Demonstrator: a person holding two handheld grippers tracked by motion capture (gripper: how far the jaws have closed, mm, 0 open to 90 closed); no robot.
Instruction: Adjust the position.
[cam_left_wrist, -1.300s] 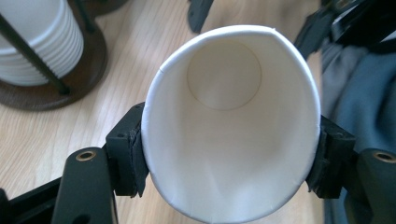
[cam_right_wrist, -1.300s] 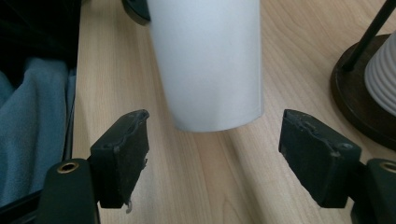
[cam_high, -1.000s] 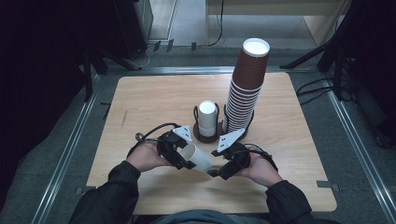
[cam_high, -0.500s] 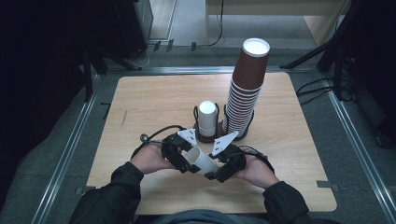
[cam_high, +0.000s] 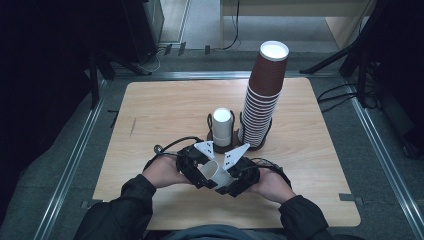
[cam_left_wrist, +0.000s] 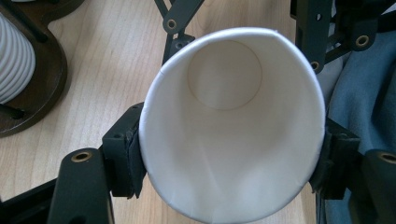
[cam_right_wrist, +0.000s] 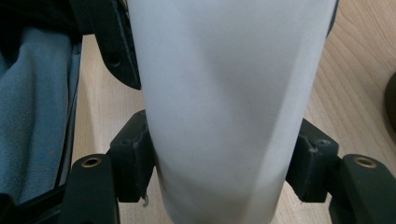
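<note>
Near the lower centre of the high view, just left of middle: left gripper, held in a person's left hand, jaws closed on the rim end of a white paper cup, squeezing its mouth slightly oval in the left gripper view
Just right of it: right gripper, jaws clamped on the same cup's body, pads pressed into both sides in the right gripper view
Cup lying on its side above the wooden table, spanning both grippers, forearms angled inward
Above, mid-frame: short white cup stack in a dark holder, then a tall brown cup stack to its right
Probably early or midway: one cup off the stacks, held at both ends, not yet set down anywhere
</note>
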